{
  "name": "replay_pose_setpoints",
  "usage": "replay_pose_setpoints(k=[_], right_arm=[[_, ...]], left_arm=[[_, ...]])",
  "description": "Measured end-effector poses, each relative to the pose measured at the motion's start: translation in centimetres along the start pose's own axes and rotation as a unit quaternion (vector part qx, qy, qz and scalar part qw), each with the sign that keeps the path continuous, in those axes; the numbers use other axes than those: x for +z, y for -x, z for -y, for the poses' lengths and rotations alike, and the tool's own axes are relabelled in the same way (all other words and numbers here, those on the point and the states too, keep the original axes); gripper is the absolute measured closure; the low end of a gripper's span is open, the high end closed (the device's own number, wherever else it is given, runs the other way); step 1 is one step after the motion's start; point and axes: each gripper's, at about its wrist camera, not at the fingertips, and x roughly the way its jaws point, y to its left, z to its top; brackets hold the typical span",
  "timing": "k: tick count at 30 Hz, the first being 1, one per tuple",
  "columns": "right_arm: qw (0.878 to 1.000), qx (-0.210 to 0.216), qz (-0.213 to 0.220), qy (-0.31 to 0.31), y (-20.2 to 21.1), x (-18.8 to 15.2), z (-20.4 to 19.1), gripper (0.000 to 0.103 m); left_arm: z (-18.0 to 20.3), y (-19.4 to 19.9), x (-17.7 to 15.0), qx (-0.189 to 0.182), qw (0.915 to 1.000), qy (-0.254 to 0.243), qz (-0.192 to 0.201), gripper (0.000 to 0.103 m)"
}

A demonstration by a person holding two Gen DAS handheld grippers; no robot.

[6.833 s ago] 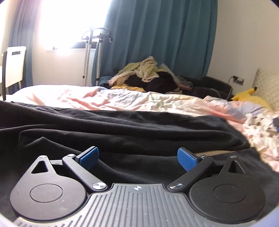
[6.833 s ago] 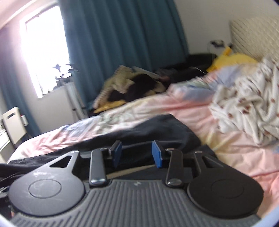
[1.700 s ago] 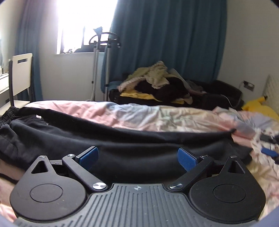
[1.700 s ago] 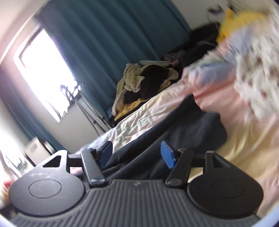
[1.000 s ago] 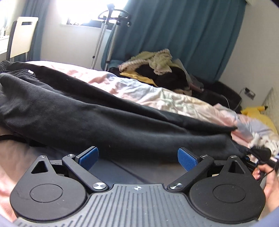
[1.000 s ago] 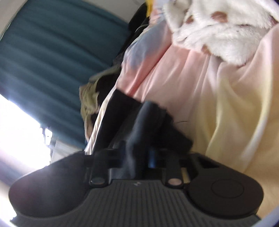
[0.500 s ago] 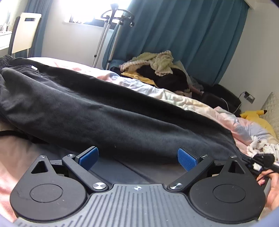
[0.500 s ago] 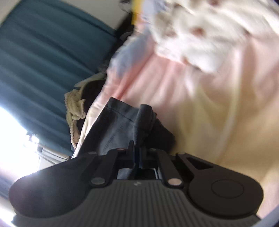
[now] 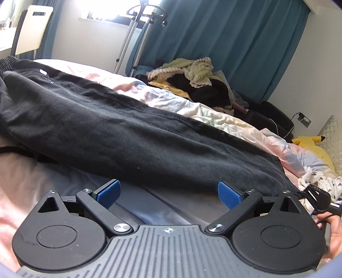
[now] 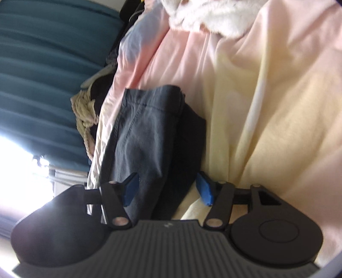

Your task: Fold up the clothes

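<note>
Black trousers (image 9: 132, 132) lie stretched across the bed (image 9: 213, 116), running from the far left down to the near right in the left wrist view – waistband end at the far left, leg hem at the right, side seam visible along the top edge. The left gripper (image 9: 168, 193) hovers just in front of the near edge of the trousers, blue pads spread wide, nothing between them, fingers released. The right gripper (image 10: 168, 189) sits over the hem end of the trousers (image 10: 149, 136); its jaws are opening, the dark fabric lies between the blue pads, and the pads stand off the cloth on both sides – no grasp. In the right wrist view the scene is rolled: the hem end looks doubled over on the pink and pale yellow bedsheet (image 10: 267, 107), folds stacked. A white fleecy patterned cloth (image 10: 205, 15) lies further off on the sheet, well apart from the trousers. In the left wrist view a person's hand (image 9: 332, 233) shows at the right edge beside the gripper body, holding a black device. Beyond the bed a heap of clothes (image 9: 192, 74), cream knit on top of black and yellow items, sits in front of teal curtains (image 9: 224, 42). A yellow plush toy (image 9: 307, 142) lies at the far right near a quilted pillow (image 9: 333, 136). A white chair (image 9: 32, 30) and a metal stand (image 9: 132, 32) are by the bright window at the far left.
</note>
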Motion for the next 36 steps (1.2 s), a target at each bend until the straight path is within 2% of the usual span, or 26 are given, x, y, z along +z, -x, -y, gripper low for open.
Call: replay_pose_setpoints(k=[3, 7, 9, 10, 13, 15, 20, 23, 26, 27, 29, 30, 31, 32, 34, 36], right_arm=[[1.0, 0.017, -0.006, -0.011, -0.9, 0.5, 0.2, 0.032], [0.996, 0.086, 0.001, -0.011, -1.4, 0.7, -0.2, 0.031], [0.994, 0.106, 0.01, -0.014, -1.5, 0.6, -0.4, 0.031], [0.994, 0.109, 0.011, -0.012, -1.6, 0.5, -0.5, 0.03], [0.999, 0.044, -0.015, 0.004, -1.9, -0.1, -0.4, 0.031], [0.998, 0.062, -0.02, -0.01, -1.2, -0.5, -0.2, 0.03], [0.995, 0.094, -0.007, 0.009, -2.0, -0.1, -0.6, 0.03], [0.988, 0.156, 0.021, 0.011, -1.8, 0.0, -0.7, 0.03], [0.97, 0.242, 0.04, 0.001, -1.9, 0.2, -1.1, 0.03], [0.969, 0.242, 0.042, 0.006, -1.9, 0.1, -1.1, 0.03], [0.985, 0.167, 0.036, 0.008, -2.6, 0.1, -1.0, 0.03], [0.989, 0.146, 0.027, -0.005, -3.1, 0.1, -0.4, 0.032], [0.992, 0.126, 0.013, -0.027, -3.6, 0.1, 0.4, 0.035], [0.992, 0.113, 0.0, -0.048, -3.8, 0.2, 1.0, 0.046], [0.992, 0.114, -0.012, -0.052, -3.8, 0.4, 1.1, 0.047], [0.993, 0.11, -0.016, -0.048, -4.0, 0.4, 0.8, 0.043]], left_arm=[[-0.1, -0.6, -0.2, -0.004, 0.9999, 0.004, -0.013, 0.004], [-0.3, -1.4, -0.5, -0.011, 0.9992, 0.016, -0.034, 0.004], [-0.5, -1.7, -0.5, -0.012, 0.9989, 0.022, -0.041, 0.004], [-0.5, -1.9, -0.5, -0.012, 0.9987, 0.024, -0.043, 0.004], [-0.6, -2.1, -0.6, -0.01, 0.9984, 0.031, -0.047, 0.004], [-0.7, -2.2, -0.7, -0.011, 0.998, 0.037, -0.05, 0.004], [-1.0, -2.5, -0.9, -0.018, 0.997, 0.047, -0.058, 0.004], [-1.4, -2.6, -0.8, -0.03, 0.9955, 0.065, -0.062, 0.004], [-1.6, -2.9, -0.8, -0.035, 0.9943, 0.076, -0.066, 0.004], [-1.7, -3.1, -0.8, -0.034, 0.994, 0.078, -0.068, 0.004], [-1.6, -3.3, -0.9, -0.035, 0.9934, 0.081, -0.074, 0.004], [-1.6, -3.4, -0.9, -0.035, 0.9929, 0.082, -0.078, 0.004], [-1.6, -3.5, -1.0, -0.038, 0.9923, 0.085, -0.082, 0.004], [-1.7, -3.5, -1.0, -0.041, 0.9918, 0.087, -0.085, 0.004], [-1.7, -3.6, -1.0, -0.043, 0.9913, 0.091, -0.086, 0.004], [-1.7, -3.7, -1.1, -0.042, 0.9912, 0.091, -0.087, 0.004]])
